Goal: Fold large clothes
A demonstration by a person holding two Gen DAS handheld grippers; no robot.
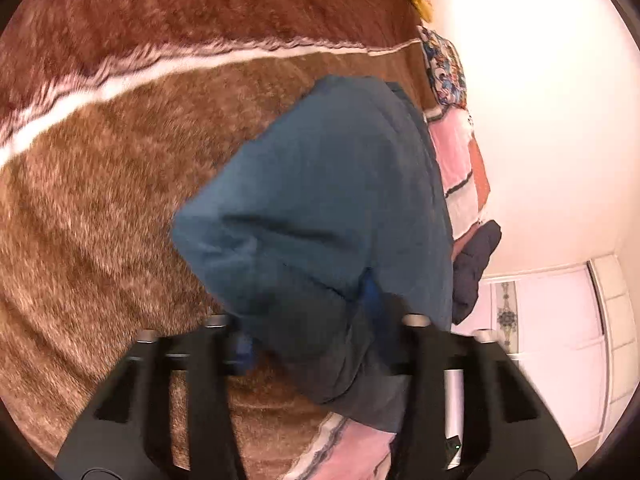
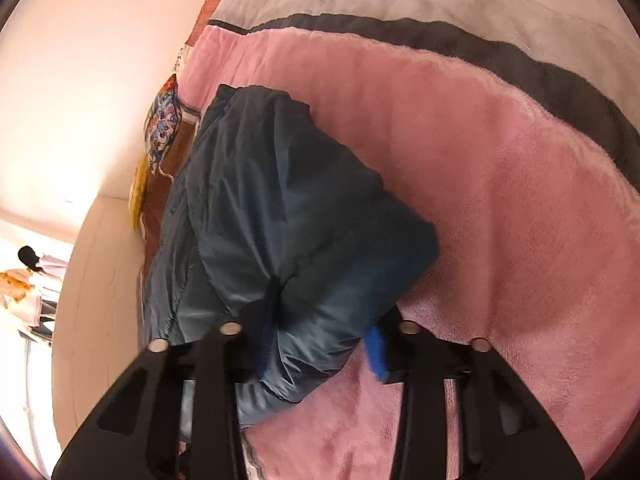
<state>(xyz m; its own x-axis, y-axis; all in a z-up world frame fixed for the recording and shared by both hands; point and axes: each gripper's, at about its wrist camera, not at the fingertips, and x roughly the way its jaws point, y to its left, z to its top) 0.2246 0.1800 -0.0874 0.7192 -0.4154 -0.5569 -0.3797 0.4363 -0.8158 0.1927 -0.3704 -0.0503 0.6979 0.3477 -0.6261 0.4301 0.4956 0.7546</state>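
Left wrist view: a plush blanket (image 1: 120, 200), brown with a white stripe, fills most of the field and serves as the work surface; in the right wrist view its pink, grey and white bands (image 2: 500, 200) take over. A pale wall (image 1: 540, 120) borders the bedding. On the blanket lies the dark teal jacket (image 1: 320, 200), a padded garment already gathered into a compact, roughly rectangular bundle (image 2: 280, 220). A patterned cushion (image 1: 444, 64) and a small dark item (image 1: 476, 268) sit beyond it at the bed edge.

Progress, as judged from the bundle's shape: the main folds appear made, since no sleeve or loose panel lies spread on the blanket. What seems left is setting down the near end and perhaps one last squaring of the stack.

Orientation: the long axis of the jacket runs away from both cameras, near end at the fingers, far end toward the cushion and wall.

Left gripper (image 1: 316, 344): jaws set fairly wide, the near edge of the jacket bunched between them; blue pads (image 1: 244, 352) partly hidden by cloth, so a firm pinch cannot be confirmed. Right gripper (image 2: 320, 352): likewise wide, straddling the thick near corner, one blue pad (image 2: 376, 352) exposed beside the fabric.
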